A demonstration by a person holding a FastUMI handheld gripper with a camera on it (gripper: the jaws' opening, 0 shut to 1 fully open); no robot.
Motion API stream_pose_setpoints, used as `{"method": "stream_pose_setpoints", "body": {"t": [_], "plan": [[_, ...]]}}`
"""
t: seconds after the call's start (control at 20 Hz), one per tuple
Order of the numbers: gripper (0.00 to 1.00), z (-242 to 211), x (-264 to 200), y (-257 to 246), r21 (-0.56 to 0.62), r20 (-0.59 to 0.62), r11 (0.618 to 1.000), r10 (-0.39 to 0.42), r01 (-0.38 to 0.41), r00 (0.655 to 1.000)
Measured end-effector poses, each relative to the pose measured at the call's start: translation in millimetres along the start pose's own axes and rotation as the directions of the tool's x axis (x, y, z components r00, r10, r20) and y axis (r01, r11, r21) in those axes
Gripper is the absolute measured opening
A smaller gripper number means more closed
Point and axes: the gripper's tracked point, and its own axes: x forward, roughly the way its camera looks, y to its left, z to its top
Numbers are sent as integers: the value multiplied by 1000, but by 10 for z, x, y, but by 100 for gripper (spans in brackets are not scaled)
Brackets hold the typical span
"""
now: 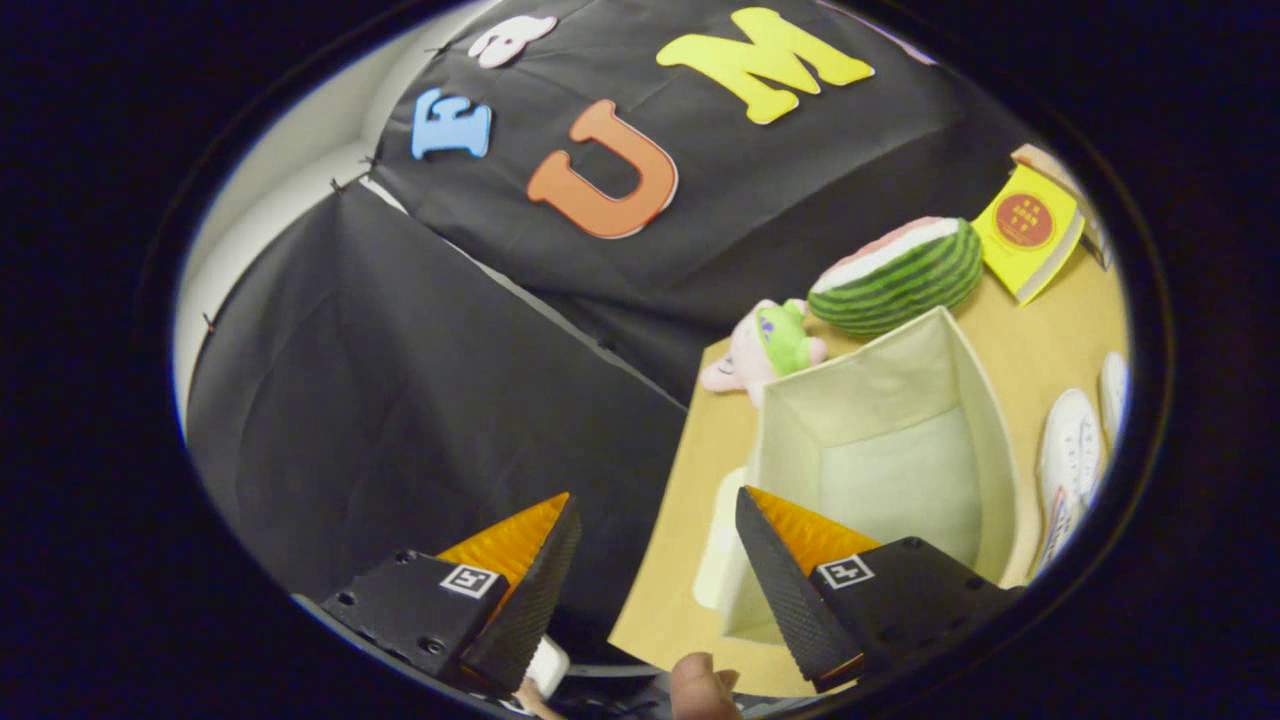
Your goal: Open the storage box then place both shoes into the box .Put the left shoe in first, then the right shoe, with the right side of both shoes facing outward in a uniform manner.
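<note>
The gripper hangs with its fingers spread wide and holding nothing; the cream storage box stands open on the tan table, just ahead of one finger; two white shoes lie beside the box — beyond it a plush doll, a watermelon toy, a yellow book; a fingertip shows below the fingers.

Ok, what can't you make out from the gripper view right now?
- Storage box: near corner behind one finger of the open, empty gripper.
- Shoes: cut off at the view's edge; left or right unclear.
- Pale piece beside the box: partly hidden, possibly the lid.
</note>
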Motion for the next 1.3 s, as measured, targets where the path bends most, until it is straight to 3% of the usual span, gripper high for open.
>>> {"method": "stream_pose_setpoints", "body": {"t": [0.15, 0.45, 0.8, 0.95, 1.1, 1.2, 1.3], "plan": [[100, -66, -84, -393, -74, -35, 992, -108, 105, 994], [100, -228, -339, -1169, -97, -108, 962, -267, 257, 958], [100, -133, -701, -1246, -106, -124, 974, -211, 199, 969], [100, -211, -885, -1487, -160, -147, 957, -266, 243, 953], [100, -270, -1058, -1934, -238, -153, 909, -383, 342, 911], [100, -298, -1109, -2040, -218, -164, 920, -364, 326, 917], [100, -359, -1277, -2251, -186, -195, 911, -402, 369, 894]]}}
